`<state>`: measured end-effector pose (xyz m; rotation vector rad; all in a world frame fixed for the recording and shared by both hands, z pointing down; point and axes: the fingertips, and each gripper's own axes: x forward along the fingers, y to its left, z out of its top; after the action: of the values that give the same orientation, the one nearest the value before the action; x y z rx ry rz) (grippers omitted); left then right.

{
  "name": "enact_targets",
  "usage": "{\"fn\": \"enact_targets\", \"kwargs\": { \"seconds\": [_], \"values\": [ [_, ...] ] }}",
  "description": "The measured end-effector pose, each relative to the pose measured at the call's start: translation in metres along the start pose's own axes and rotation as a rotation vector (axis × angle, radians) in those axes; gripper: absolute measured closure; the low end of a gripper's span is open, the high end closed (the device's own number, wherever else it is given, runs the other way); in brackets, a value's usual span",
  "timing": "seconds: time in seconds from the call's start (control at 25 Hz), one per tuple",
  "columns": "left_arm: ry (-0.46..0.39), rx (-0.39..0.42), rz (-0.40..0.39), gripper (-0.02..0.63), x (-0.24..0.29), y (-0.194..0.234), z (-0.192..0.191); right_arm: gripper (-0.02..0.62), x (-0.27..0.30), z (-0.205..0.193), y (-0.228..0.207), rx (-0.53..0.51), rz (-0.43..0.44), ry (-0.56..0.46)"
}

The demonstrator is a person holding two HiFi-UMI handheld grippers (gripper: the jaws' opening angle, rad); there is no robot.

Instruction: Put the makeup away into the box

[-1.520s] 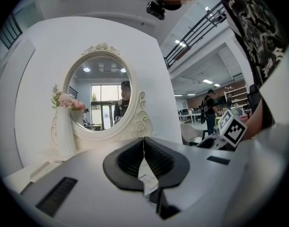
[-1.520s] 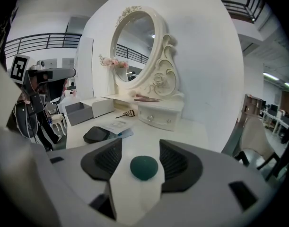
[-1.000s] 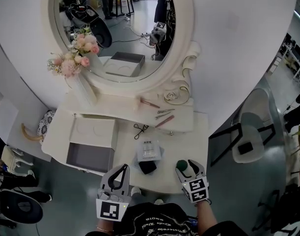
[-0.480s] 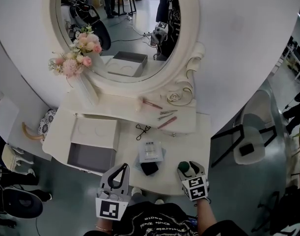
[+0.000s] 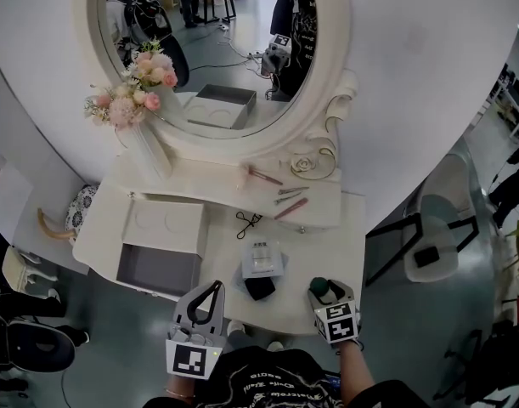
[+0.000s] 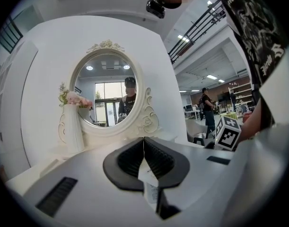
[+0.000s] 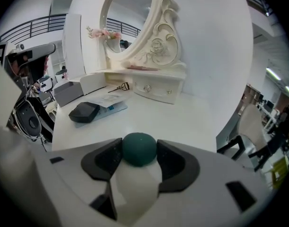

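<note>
Your right gripper [image 7: 140, 161] pinches the dark green makeup sponge [image 7: 139, 148] between its jaws, above the near right edge of the vanity table [image 5: 327, 243]. Your left gripper [image 6: 144, 146] has its jaws pressed together, empty. The open box [image 5: 157, 270] lies well apart, far left, past the black compact [image 5: 258, 289].

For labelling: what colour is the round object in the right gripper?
Dark green round object; right gripper view.

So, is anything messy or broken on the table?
Nothing looks broken or spilled. It's untidy: the sticks on the shelf lie crooked, and the eyelash curler, clear packet and black case lie loose on the table. The grey box is open and empty. The right gripper holds a green sponge.
</note>
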<state>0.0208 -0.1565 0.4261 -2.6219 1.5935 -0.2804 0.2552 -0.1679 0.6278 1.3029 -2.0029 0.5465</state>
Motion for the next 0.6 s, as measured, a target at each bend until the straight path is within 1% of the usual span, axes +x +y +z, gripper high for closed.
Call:
{"fn": "enact_targets", "kwargs": {
  "seconds": [0.2, 0.32, 0.48, 0.6],
  "values": [
    [-0.003, -0.019, 0.001, 0.589, -0.003, 0.002, 0.0, 0.389, -0.001, -0.001, 0.004, 0.005, -0.013, 0.001],
    [-0.001, -0.025, 0.008, 0.591, -0.007, 0.003, -0.002, 0.426, -0.003, 0.0, 0.007, 0.006, -0.019, 0.002],
    [-0.001, -0.026, 0.015, 0.591, -0.011, 0.005, -0.003, 0.506, -0.005, 0.004, 0.007, 0.012, -0.028, -0.007],
    [0.001, -0.027, 0.022, 0.591, -0.015, 0.006, -0.004, 0.524, -0.006, 0.003, 0.009, 0.014, -0.03, -0.011]
  ]
}}
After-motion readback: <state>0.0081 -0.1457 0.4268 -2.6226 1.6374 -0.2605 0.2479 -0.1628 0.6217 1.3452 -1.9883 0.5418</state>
